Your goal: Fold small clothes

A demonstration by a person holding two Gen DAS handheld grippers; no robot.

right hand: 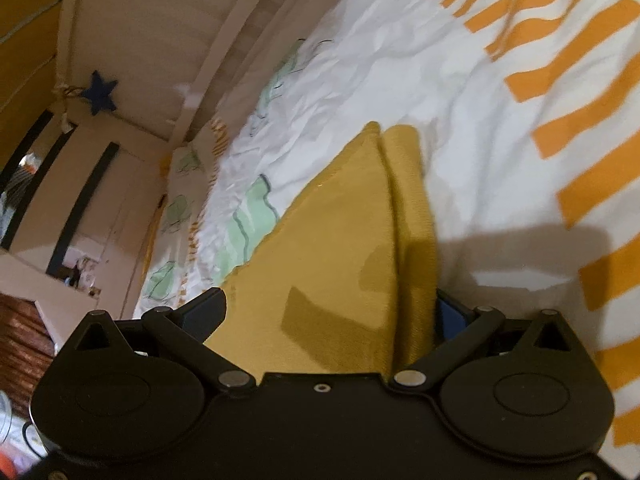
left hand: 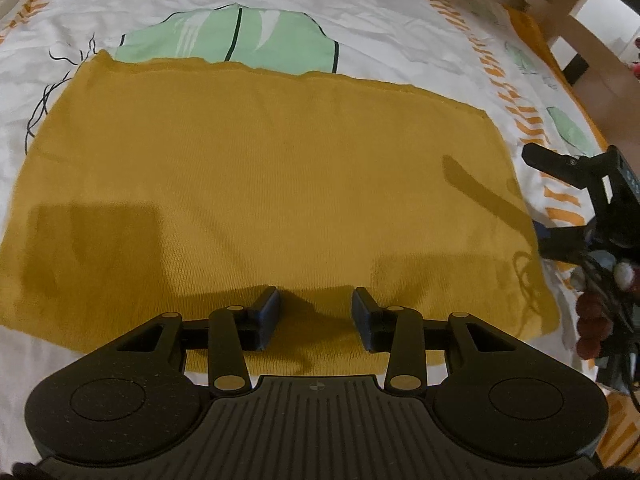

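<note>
Nearest the left-wrist camera, the left gripper [left hand: 315, 312] hangs over the near hem of the mustard-yellow garment [left hand: 272, 184], its two blue-padded fingers [left hand: 269, 308] standing apart with only flat cloth between them. Nothing is pinched; this gripper holds nothing.

That garment lies spread on the bedsheet [left hand: 380, 28], a white sheet printed with green shapes and orange stripes. From this view it forms a broad, smooth rectangle with straight sides and no sleeve or leg showing, which suggests at least one fold is already made, though the layers cannot be counted from above.

At the garment's right edge, the right gripper [right hand: 332, 316] has the cloth running up between its widely spread fingers. A raised ridge of doubled fabric [right hand: 408, 216] stands against the right-hand finger [right hand: 452, 312]. Whether the pads press on the cloth cannot be told; the picture is blurred and the housing hides the contact.

Assessment: the piece is partly folded and lying tidy. A further fold across the garment appears outstanding, most likely bringing the right edge over toward the left.

Beyond the sheet, a pale bed frame [right hand: 224, 60] and a blue star [right hand: 100, 94] are visible.
</note>
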